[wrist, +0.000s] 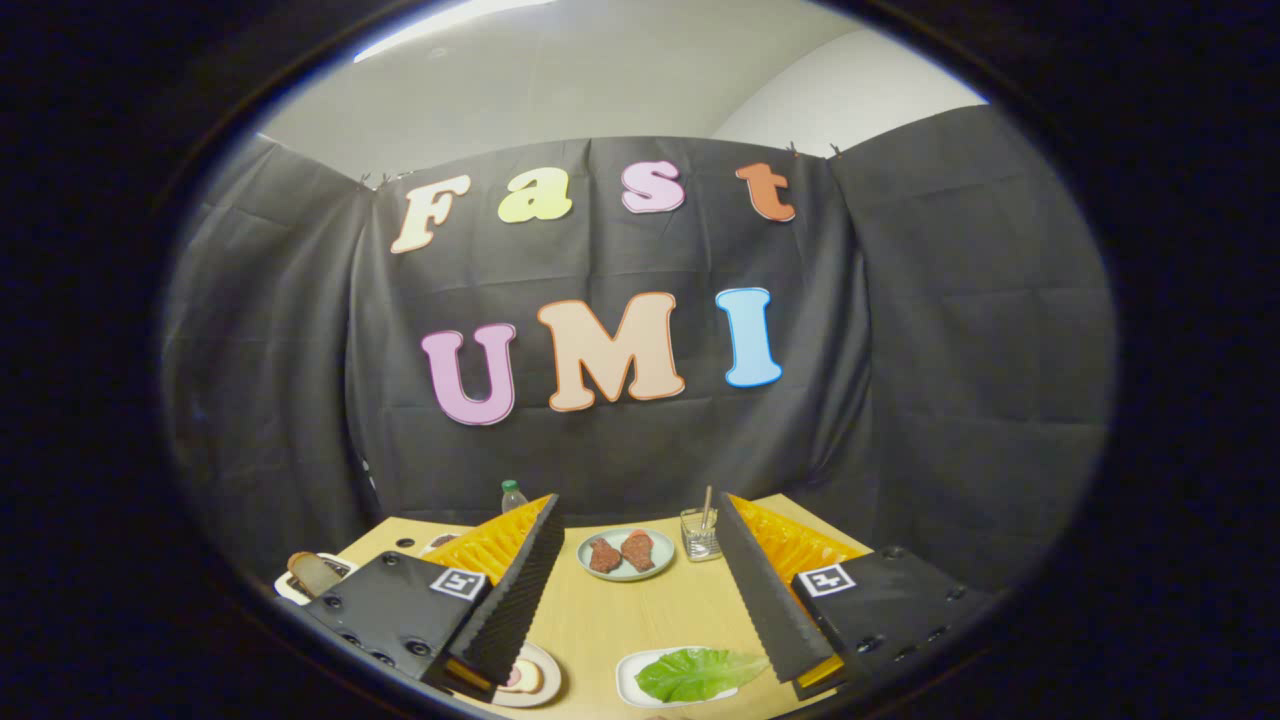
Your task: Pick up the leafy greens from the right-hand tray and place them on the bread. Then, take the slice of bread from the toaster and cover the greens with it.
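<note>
Beyond the left finger, at the far edge of the pale wooden table [650,620], a white toaster holding a browned slice of bread [312,573] stands with the slice upright in its slot, probably so it can be pinched from above when its turn comes. Just under the left finger's tip sits a small round plate with a pale bread slice [527,677], partly hidden by the finger, which I judge to be the base waiting for the greens. The gripper [640,655] hovers above the table with its fingers spread wide and nothing between them, likely poised to descend. Farther ahead, between the fingers, are a small bottle with a green cap [513,495], a grey-blue round plate bearing two reddish-brown pieces of meat [626,554], and a clear glass tumbler with a stick standing in it [701,533]. Close to the right finger's tip, a white rectangular tray carries the flat green lettuce leaf [697,673], laid open and easy to nip at an edge. Each finger mount bears a square black-and-white marker; its pattern is no legible writing.
</note>
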A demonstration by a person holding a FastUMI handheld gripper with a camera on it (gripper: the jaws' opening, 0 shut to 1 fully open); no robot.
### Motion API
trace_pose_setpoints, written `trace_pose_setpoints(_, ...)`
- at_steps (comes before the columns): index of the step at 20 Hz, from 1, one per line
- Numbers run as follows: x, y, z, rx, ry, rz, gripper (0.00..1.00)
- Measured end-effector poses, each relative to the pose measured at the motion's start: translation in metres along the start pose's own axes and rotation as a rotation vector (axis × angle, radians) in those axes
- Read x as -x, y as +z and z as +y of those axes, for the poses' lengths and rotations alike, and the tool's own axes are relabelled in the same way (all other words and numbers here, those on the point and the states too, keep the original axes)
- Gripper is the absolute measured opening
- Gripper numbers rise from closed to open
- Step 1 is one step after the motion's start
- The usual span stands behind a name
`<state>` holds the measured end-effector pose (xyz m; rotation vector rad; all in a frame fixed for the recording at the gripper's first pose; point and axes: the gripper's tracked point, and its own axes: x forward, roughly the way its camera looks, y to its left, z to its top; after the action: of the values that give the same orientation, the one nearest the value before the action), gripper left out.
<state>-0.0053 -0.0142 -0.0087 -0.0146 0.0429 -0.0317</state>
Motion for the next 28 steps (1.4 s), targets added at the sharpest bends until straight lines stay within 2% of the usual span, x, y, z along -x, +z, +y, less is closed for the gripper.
trace_pose_setpoints(5,-0.005,-0.014,-0.014,0.015,-0.002,0.041,0.97)
trace_pose_setpoints(10,-0.013,-0.047,-0.048,0.040,0.004,0.161,0.97)
trace_pose_setpoints(19,-0.022,-0.139,-0.082,0.117,0.196,0.480,0.97)
trace_pose_setpoints(28,-0.046,-0.237,-0.125,0.110,0.309,0.763,0.98)
